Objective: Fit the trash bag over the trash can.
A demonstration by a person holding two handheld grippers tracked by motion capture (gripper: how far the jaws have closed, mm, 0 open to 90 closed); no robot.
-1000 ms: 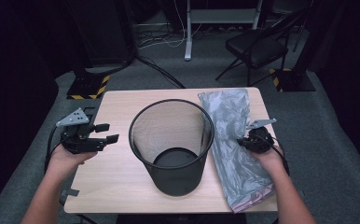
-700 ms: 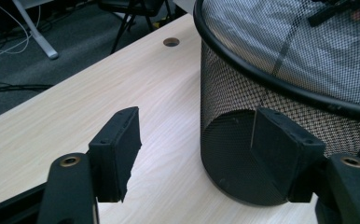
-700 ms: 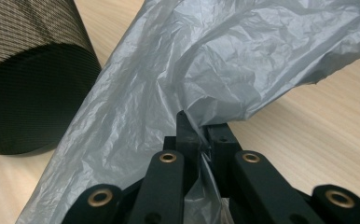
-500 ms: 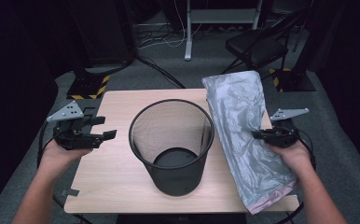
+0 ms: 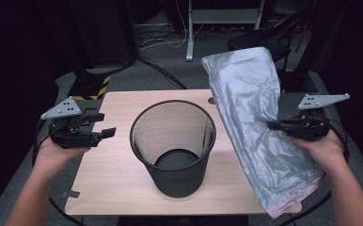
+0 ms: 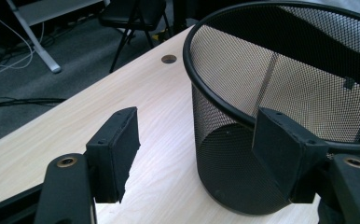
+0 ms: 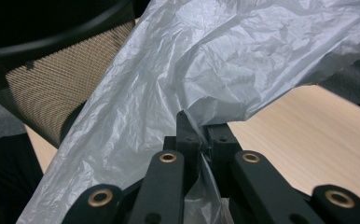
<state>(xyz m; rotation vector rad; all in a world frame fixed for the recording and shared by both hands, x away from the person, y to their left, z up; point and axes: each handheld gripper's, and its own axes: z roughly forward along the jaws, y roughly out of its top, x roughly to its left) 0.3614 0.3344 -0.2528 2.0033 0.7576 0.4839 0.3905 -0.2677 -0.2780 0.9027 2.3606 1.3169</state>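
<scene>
Right now my right gripper [image 5: 272,125] pinches the grey plastic bag [image 5: 255,122], lifted along the tabletop's [image 5: 118,169] right edge. My left gripper [image 5: 105,125] hangs empty with jaws apart at the left edge, beside the mesh bin [image 5: 172,146].

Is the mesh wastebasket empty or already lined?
Empty and unlined. The mesh wastebasket stands upright with its bare bottom showing; the grey plastic bag is outside it, pinched in the right gripper.

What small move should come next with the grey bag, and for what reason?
Probably carry the grey plastic bag leftward over the mesh bin. The right gripper is shut on the bag, which hangs right of the bin, and the left gripper is open beside the rim.
</scene>
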